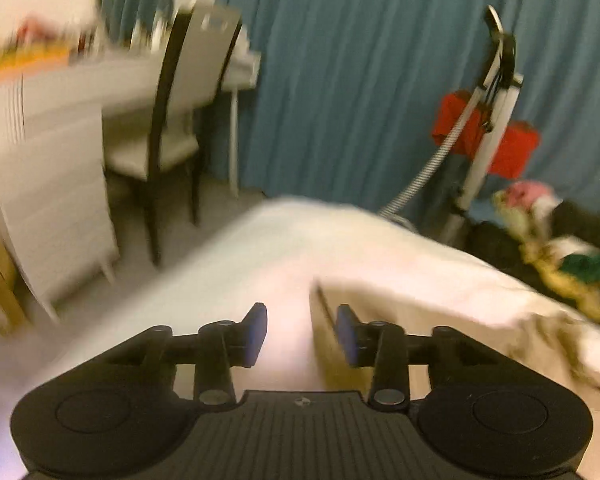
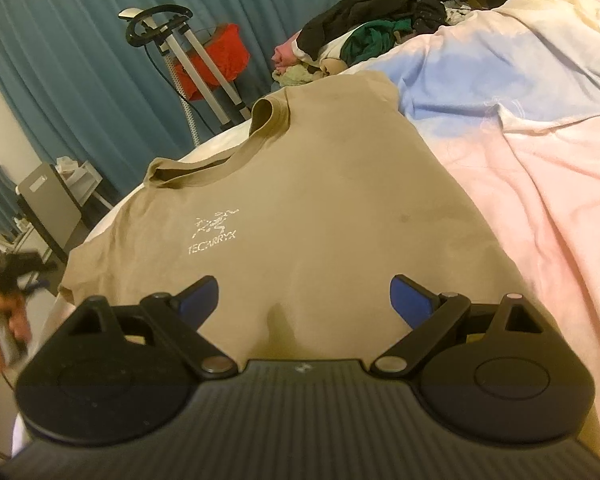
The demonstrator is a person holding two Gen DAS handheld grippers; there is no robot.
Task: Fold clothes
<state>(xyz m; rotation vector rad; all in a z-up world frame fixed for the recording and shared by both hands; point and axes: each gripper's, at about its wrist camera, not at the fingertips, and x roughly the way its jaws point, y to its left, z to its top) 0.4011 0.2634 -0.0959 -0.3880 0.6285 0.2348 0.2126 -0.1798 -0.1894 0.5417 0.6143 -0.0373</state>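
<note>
A tan T-shirt (image 2: pixel 320 208) with a white chest logo lies flat, front up, on the bed, its collar towards the far left. My right gripper (image 2: pixel 304 288) hovers over the shirt's near hem, wide open, with nothing between its blue pads. My left gripper (image 1: pixel 302 320) is open by the bed's edge; its picture is blurred. A pale tan edge of cloth (image 1: pixel 400 312) lies just past its right finger and is not pinched. In the right wrist view, a hand (image 2: pixel 4 320) holds that gripper at the far left, off the shirt's sleeve.
The bed cover (image 2: pixel 540 160) is pink and pale blue. A pile of mixed clothes (image 2: pixel 360 36) lies at the bed's far end. A garment steamer (image 2: pixel 160 20) with a red cloth stands by the blue curtain. A chair (image 1: pixel 168 120) and white drawers (image 1: pixel 52 200) stand on the floor.
</note>
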